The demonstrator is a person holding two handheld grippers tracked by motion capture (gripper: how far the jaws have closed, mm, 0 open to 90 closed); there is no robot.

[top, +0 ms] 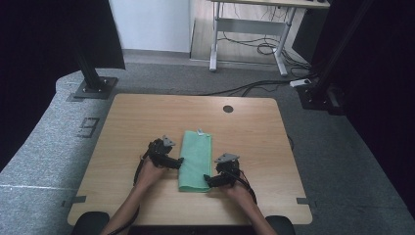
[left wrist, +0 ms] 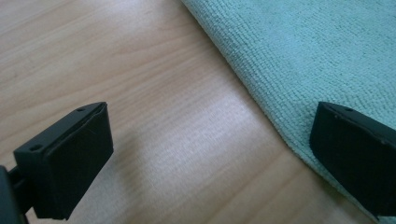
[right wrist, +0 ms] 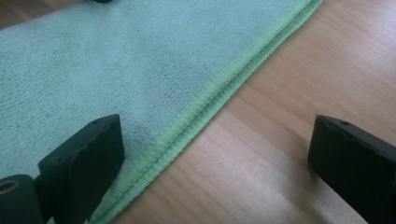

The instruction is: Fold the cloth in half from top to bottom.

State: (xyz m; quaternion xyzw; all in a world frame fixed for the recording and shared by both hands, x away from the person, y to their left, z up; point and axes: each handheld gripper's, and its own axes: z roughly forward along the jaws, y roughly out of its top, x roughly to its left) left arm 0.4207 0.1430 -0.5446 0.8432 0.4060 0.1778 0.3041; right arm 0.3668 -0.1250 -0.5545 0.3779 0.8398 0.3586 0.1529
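I see a pale wood worktop [top: 147,117] on grey carpet [top: 44,142], cables trailing under a far desk [top: 254,29]. A folded green cloth [top: 196,160] lies mid-worktop; its small tag is unreadable. My left hand-held gripper [top: 179,160] and right hand-held gripper [top: 207,181] both gape wide, empty, straddling opposite cloth edges.

wooden table [top: 132,122] carries a folded green cloth [top: 196,159], lying between left gripper [top: 172,161] and right gripper [top: 211,180].
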